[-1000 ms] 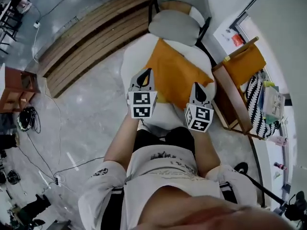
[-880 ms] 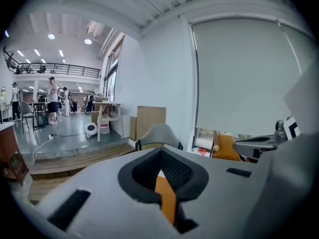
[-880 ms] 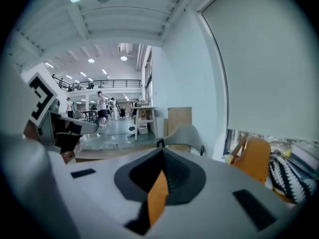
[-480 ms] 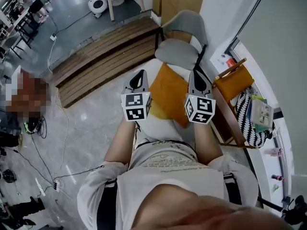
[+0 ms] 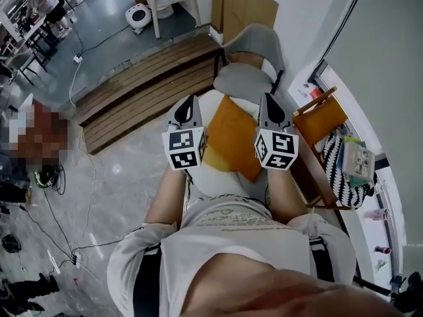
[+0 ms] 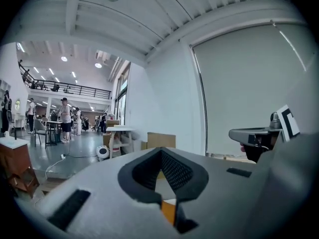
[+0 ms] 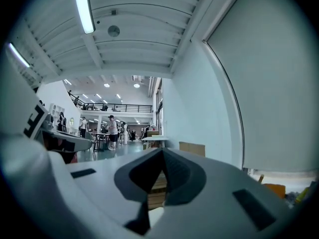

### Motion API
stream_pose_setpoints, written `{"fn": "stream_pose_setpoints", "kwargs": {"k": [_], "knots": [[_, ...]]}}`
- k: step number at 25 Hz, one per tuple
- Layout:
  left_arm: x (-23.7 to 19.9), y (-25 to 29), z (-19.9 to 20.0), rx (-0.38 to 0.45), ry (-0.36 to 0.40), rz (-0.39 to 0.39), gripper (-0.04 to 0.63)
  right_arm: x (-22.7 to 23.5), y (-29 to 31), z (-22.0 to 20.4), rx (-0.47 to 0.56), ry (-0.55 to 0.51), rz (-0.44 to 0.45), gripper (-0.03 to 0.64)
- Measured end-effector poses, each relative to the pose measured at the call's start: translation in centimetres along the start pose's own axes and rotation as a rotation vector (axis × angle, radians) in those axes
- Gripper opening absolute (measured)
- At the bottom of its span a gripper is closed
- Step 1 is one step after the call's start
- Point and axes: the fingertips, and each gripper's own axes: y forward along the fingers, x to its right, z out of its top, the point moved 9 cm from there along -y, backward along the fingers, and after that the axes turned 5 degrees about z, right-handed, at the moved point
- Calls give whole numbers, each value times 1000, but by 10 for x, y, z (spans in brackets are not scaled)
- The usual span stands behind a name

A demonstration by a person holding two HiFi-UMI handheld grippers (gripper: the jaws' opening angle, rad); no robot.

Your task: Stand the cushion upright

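Floor (image 5: pixel 125 177): grey and glossy; we see cables along its left side.
Planks (image 5: pixel 145 91): wooden strip on the floor, left of the chairs.
Seat (image 5: pixel 215 177): white and round, right in front of the person; it carries the cushion.
Grey chair (image 5: pixel 248 78): just past the seat's far edge.
Cushion (image 5: pixel 231 137): orange, on the seat's right half, reaching towards its right edge. We can't tell whether it lies flat or tilted. Neither gripper touches it.
Left gripper (image 5: pixel 191 100): held above the seat's left edge. We read the jaws as closed, tips together, with nothing between them. An orange sliver of cushion shows below them in its own view.
Right gripper (image 5: pixel 268 98): above the seat's right edge, jaws closed and empty.
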Motion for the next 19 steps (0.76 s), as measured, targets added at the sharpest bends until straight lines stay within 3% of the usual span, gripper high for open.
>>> {"fn": "stream_pose_setpoints", "kwargs": {"k": [19], "knots": [[9, 24, -5, -21, 36, 17, 20, 14, 25, -13, -36, 35, 47, 28]]}}
